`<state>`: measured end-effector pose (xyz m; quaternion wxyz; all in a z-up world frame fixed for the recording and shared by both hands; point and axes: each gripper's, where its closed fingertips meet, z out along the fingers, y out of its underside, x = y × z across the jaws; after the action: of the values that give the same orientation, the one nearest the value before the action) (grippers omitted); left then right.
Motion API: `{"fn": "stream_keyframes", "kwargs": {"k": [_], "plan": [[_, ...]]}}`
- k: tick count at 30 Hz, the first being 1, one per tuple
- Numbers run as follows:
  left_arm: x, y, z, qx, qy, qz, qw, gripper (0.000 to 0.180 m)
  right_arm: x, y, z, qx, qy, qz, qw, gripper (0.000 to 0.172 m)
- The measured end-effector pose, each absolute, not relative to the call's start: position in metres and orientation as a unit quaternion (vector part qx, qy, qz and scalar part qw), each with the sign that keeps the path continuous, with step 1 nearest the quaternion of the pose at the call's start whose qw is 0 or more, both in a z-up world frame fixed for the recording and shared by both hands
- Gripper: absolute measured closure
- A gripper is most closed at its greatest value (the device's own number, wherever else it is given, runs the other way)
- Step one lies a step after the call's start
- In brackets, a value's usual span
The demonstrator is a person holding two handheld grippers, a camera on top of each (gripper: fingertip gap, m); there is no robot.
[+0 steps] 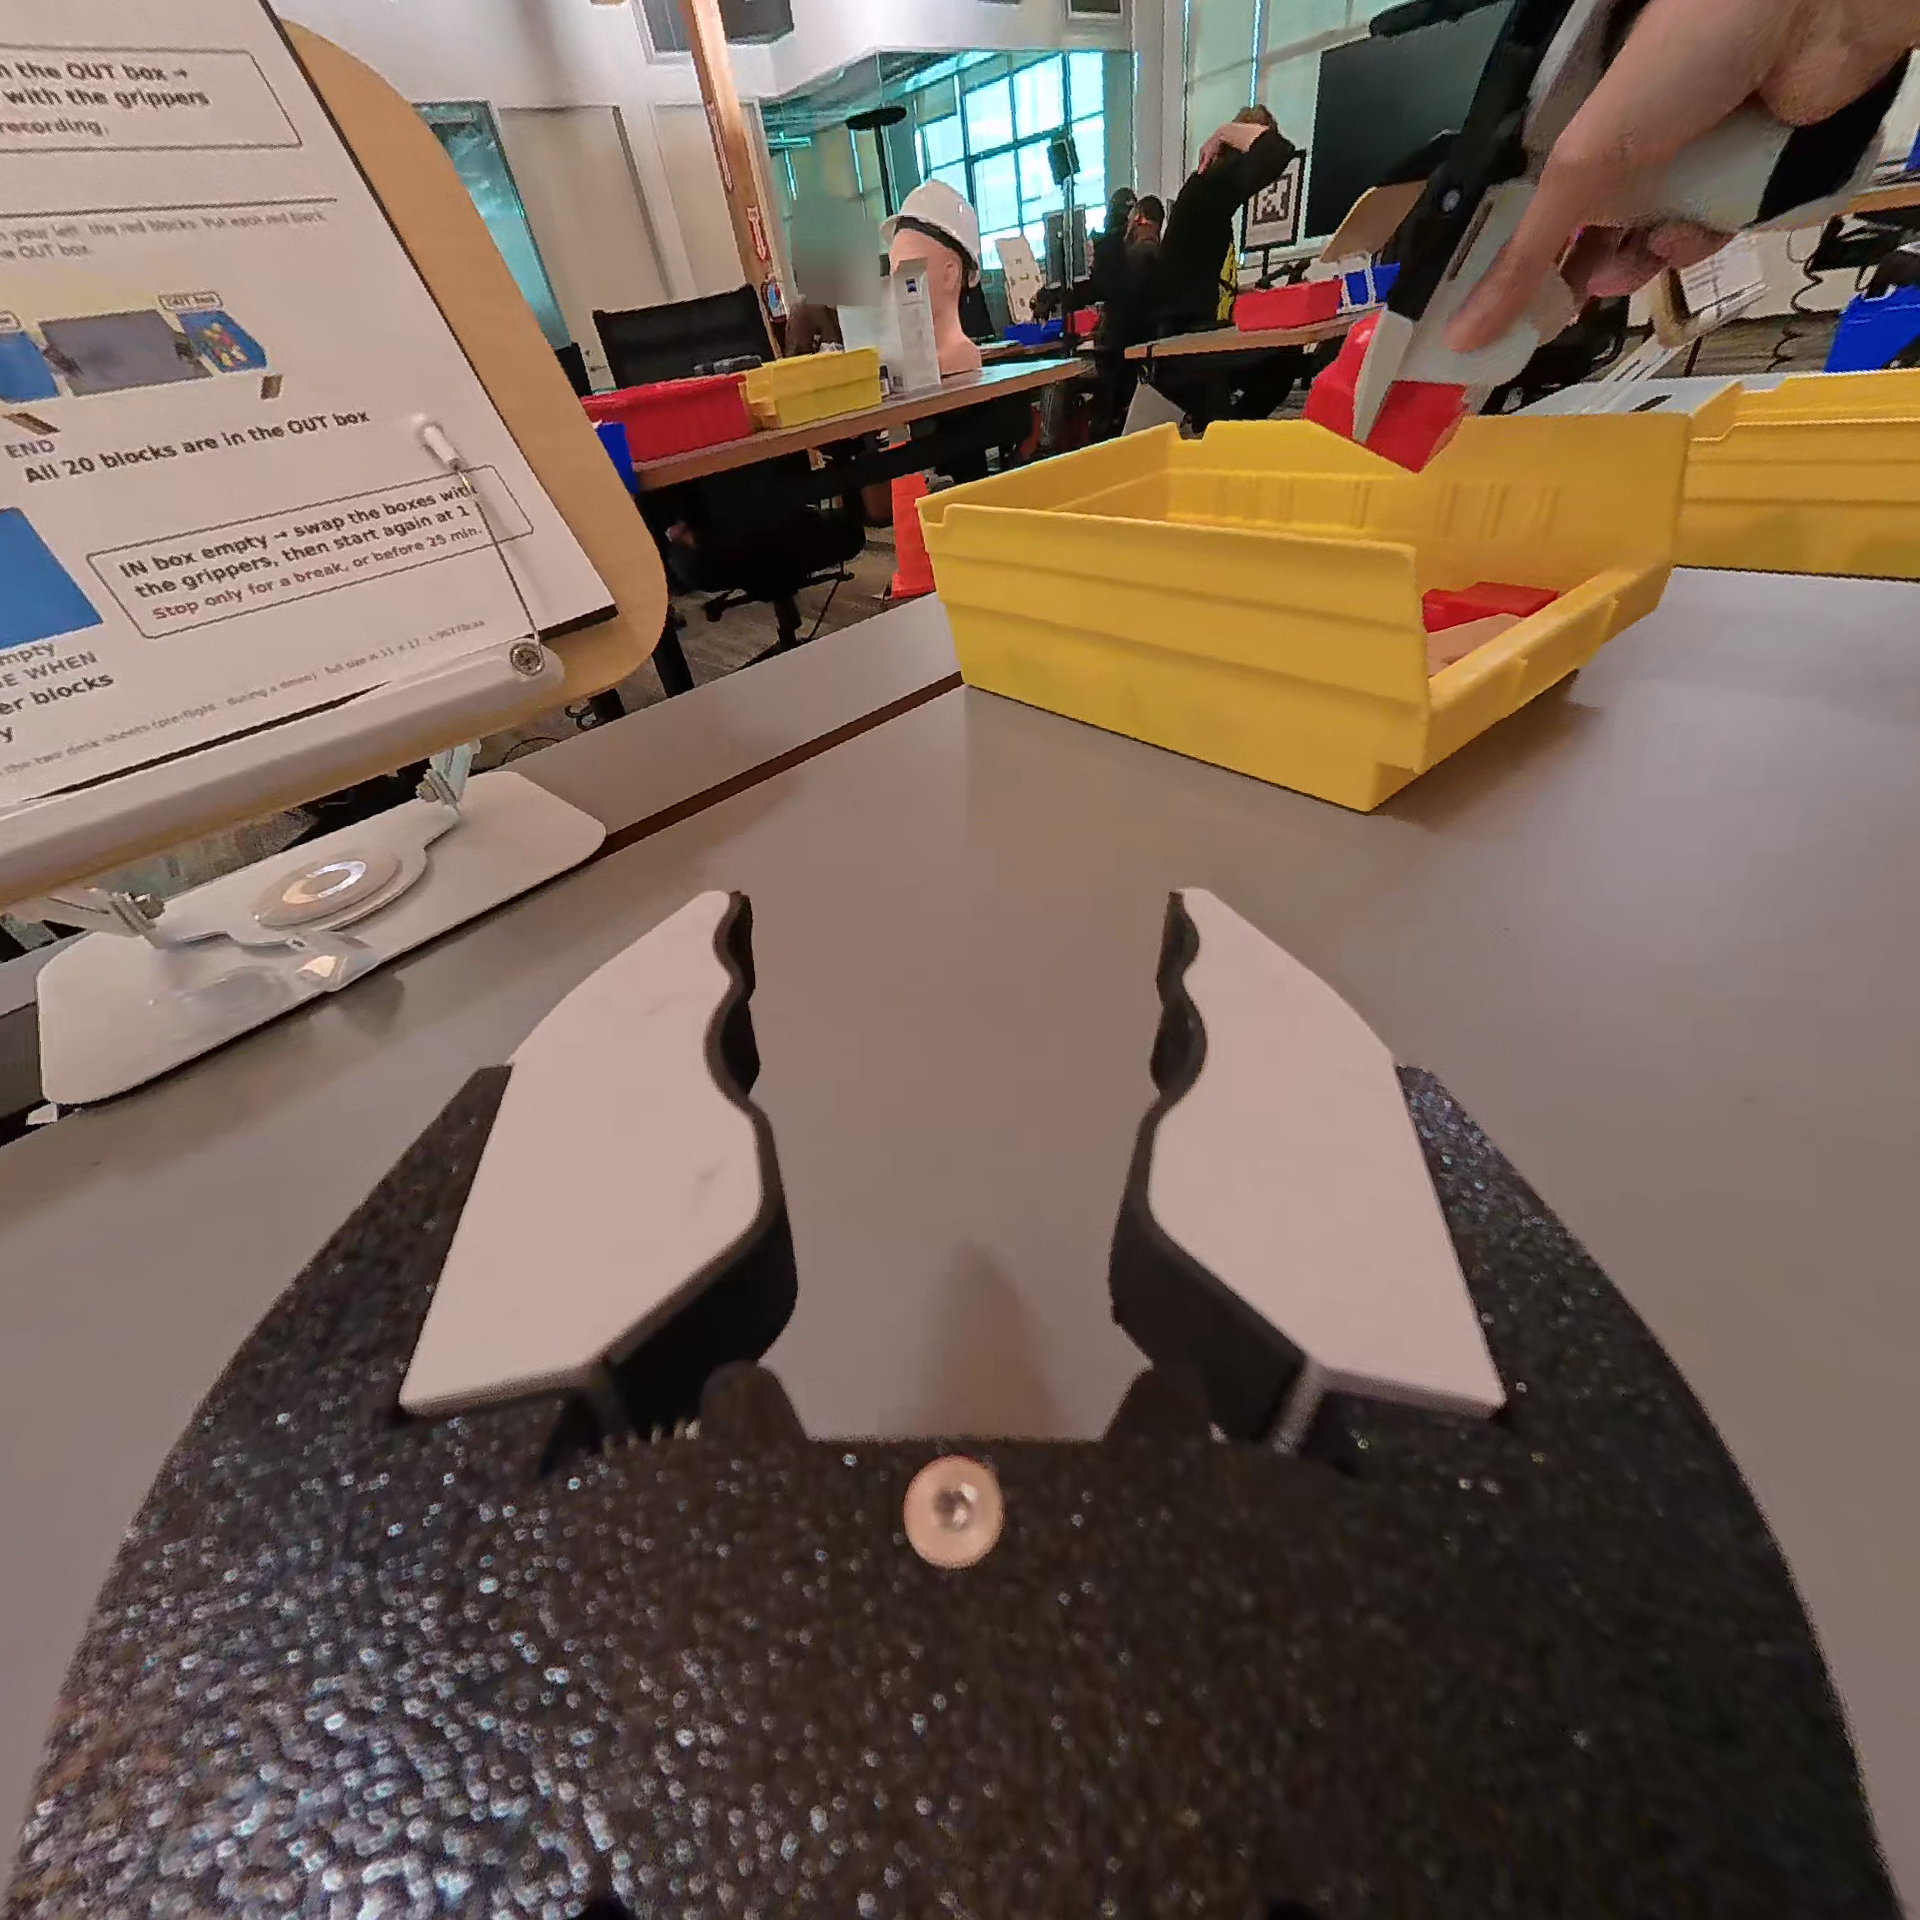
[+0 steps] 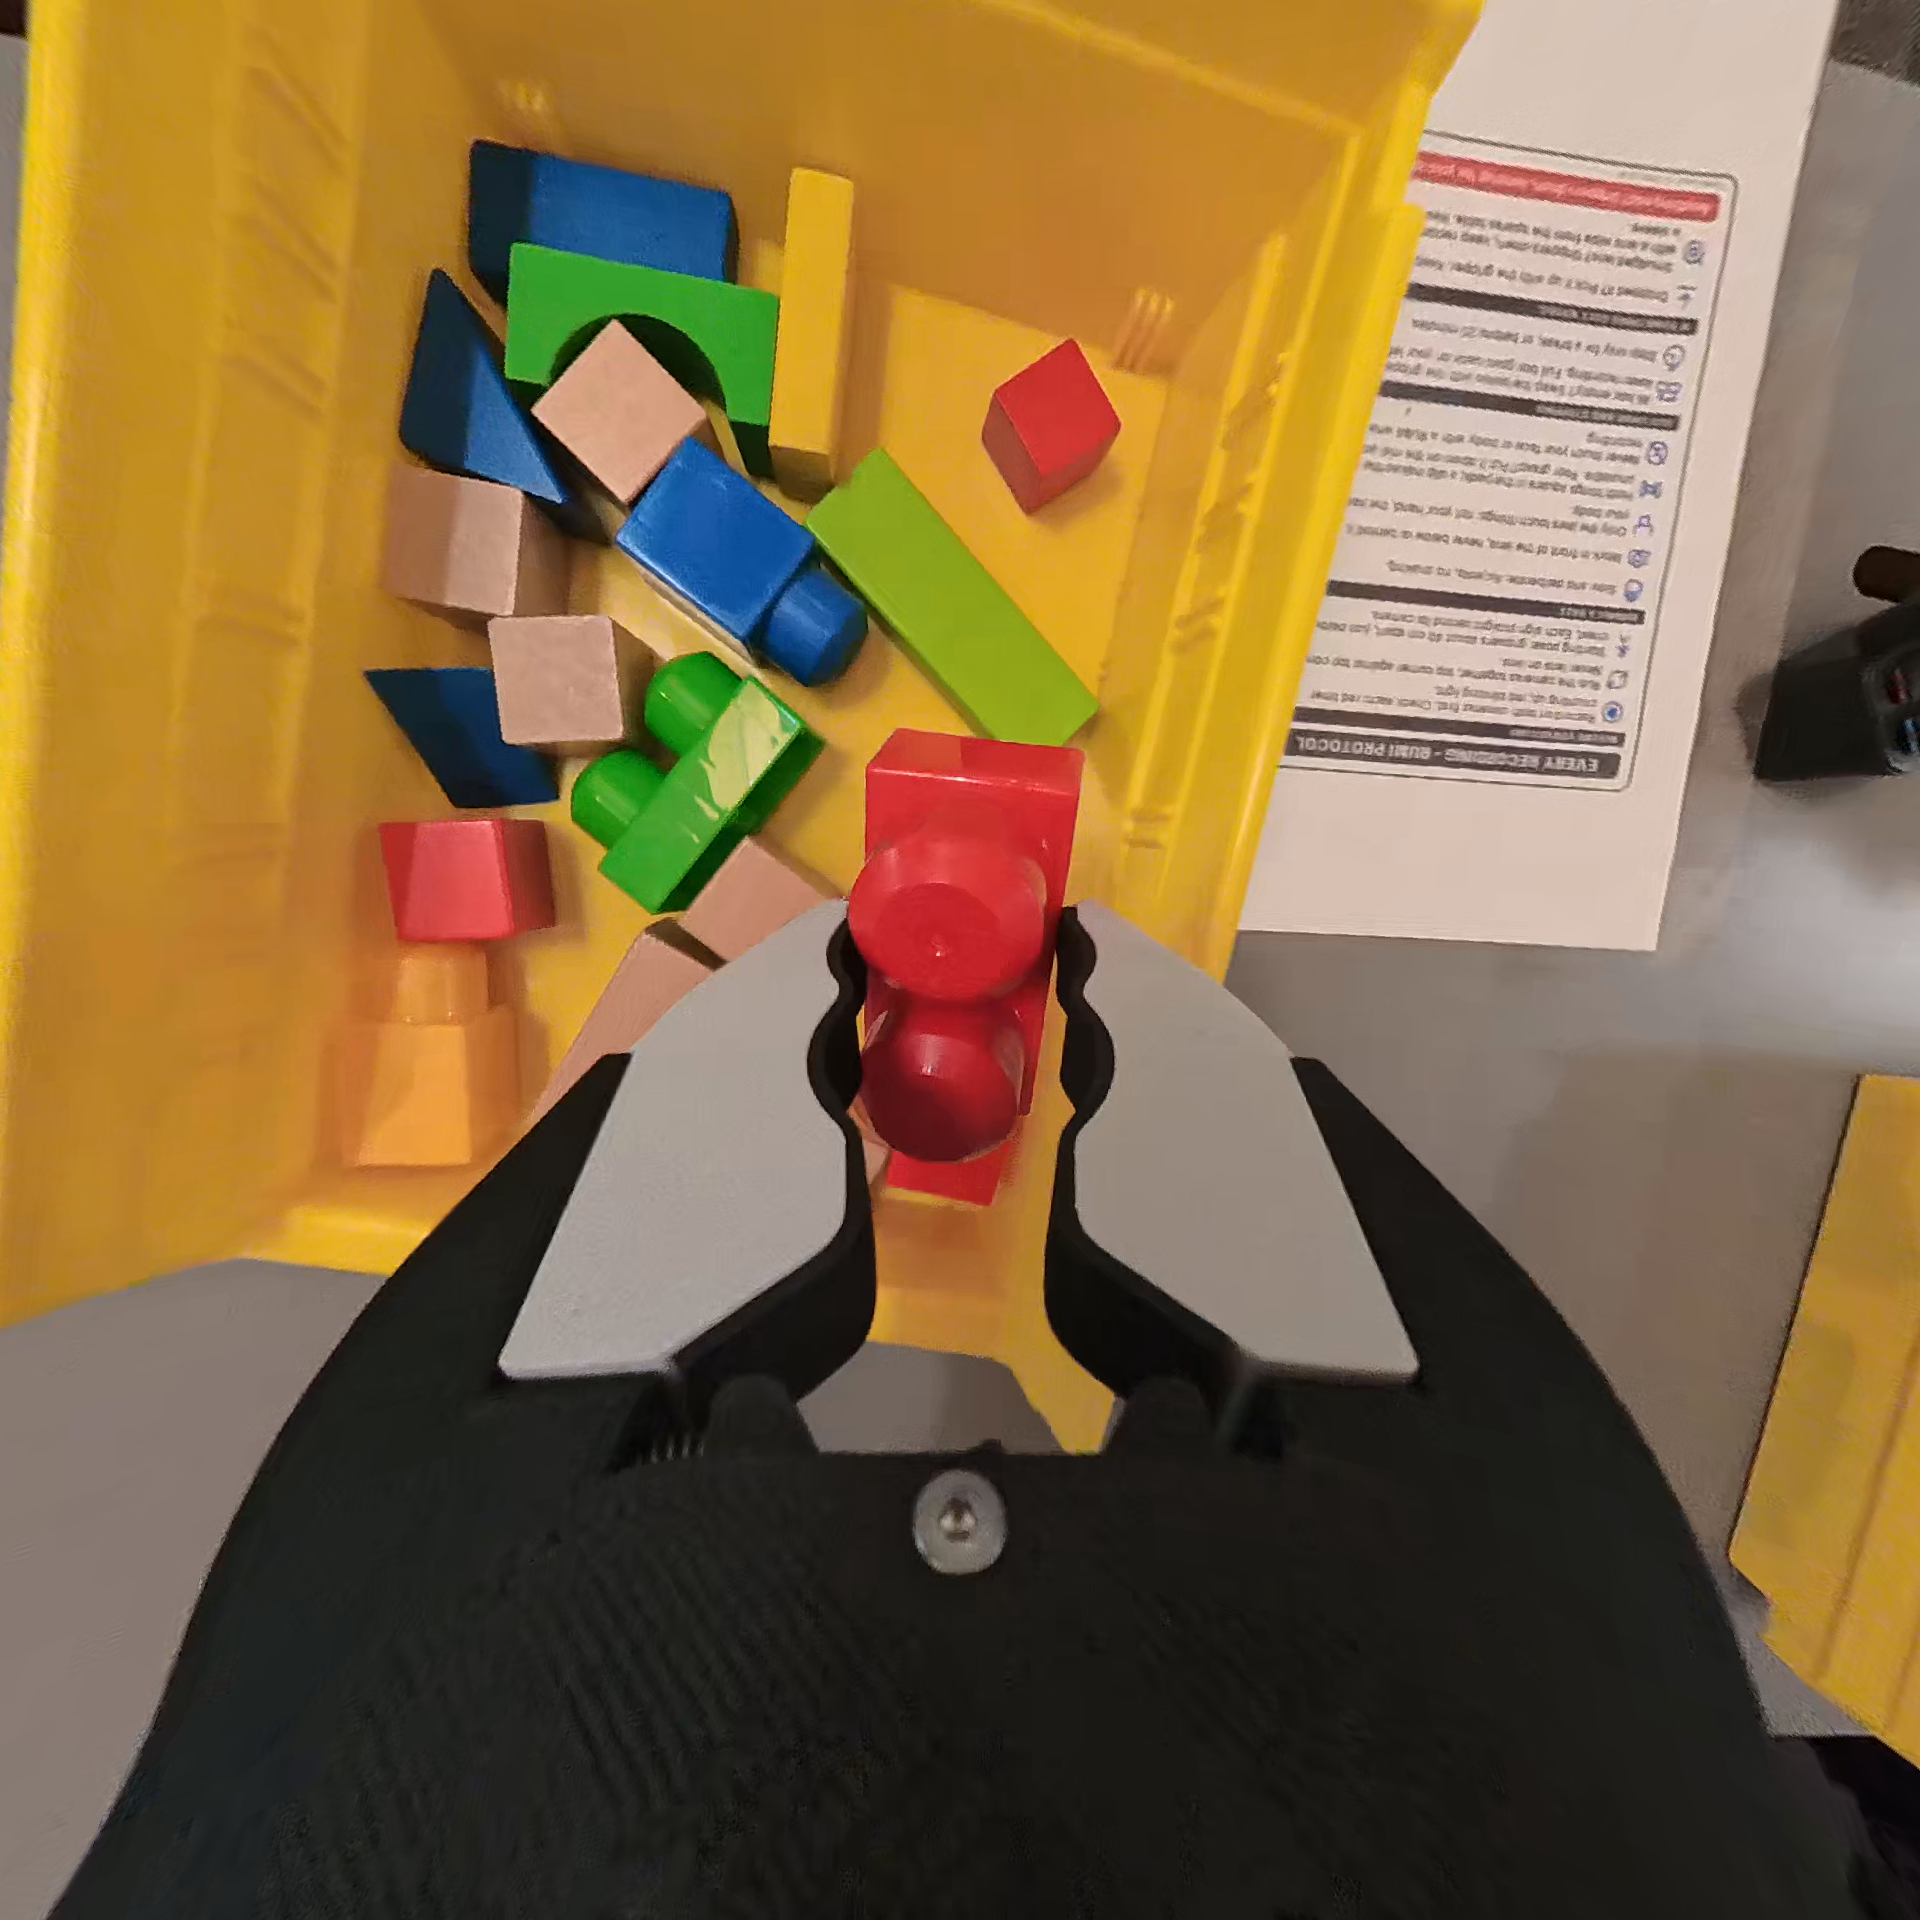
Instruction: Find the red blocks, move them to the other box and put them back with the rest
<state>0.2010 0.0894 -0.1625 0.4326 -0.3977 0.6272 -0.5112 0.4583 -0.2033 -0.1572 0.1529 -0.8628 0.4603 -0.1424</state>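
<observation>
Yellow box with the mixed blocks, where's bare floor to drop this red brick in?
Bare floor lies along the right wall of the yellow box, between the red cube and the green plank. The left half is crowded with blocks.

Grey table with yellow box, white document stand, printed sheet.

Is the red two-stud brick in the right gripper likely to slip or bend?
The red two-stud brick looks like glossy hard plastic, so probably stiff but somewhat slippery. The right gripper clamps its flat sides, which likely keeps it from twisting.
</observation>
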Motion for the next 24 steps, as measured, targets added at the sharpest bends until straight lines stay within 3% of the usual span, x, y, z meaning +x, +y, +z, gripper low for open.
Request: {"fn": "stream_keyframes", "kwargs": {"k": [6,12,24], "plan": [[0.202,0.089,-0.169,-0.398,0.638,-0.506,0.424,0.107,0.467,-0.201,-0.175,-0.870,0.449,-0.157,0.131,0.135],[0.202,0.090,-0.172,-0.399,0.642,-0.502,0.421,0.106,0.468,-0.207,-0.164,-0.861,0.439,-0.195,0.165,0.119],[0.200,0.077,-0.177,-0.401,0.665,-0.502,0.380,0.104,0.328,-0.206,-0.094,-0.722,0.366,-0.315,0.495,0.119]]}}
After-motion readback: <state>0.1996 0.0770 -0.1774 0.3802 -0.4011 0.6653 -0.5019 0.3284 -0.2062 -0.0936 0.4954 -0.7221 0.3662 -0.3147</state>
